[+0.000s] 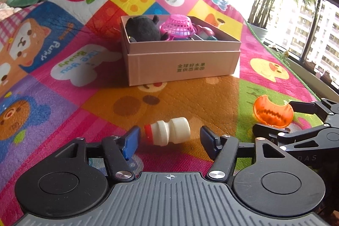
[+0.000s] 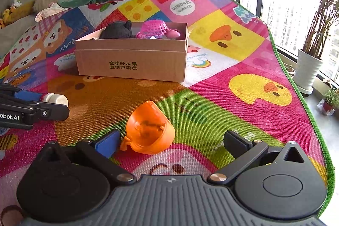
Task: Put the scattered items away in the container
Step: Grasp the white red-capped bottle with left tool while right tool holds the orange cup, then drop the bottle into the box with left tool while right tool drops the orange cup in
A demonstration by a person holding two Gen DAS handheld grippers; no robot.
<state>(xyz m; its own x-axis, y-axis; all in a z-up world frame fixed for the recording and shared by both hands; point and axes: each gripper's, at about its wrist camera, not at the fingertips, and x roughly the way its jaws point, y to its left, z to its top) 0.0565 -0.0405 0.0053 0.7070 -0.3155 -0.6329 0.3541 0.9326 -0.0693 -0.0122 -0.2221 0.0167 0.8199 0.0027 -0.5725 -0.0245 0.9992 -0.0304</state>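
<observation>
Small cream plastic bottle, red cap, ribbed waist, lies on side on woven play mat between left gripper blue pads; left pad at cap, right pad apart, no grip. Orange glossy plastic toy shell, hollow, rests by right gripper, jaws wide, holding nothing. Cardboard box beyond holds black plush, pink mesh basket.

Both wrist views low, close over play mat, angled down; share cardboard box ahead.
</observation>
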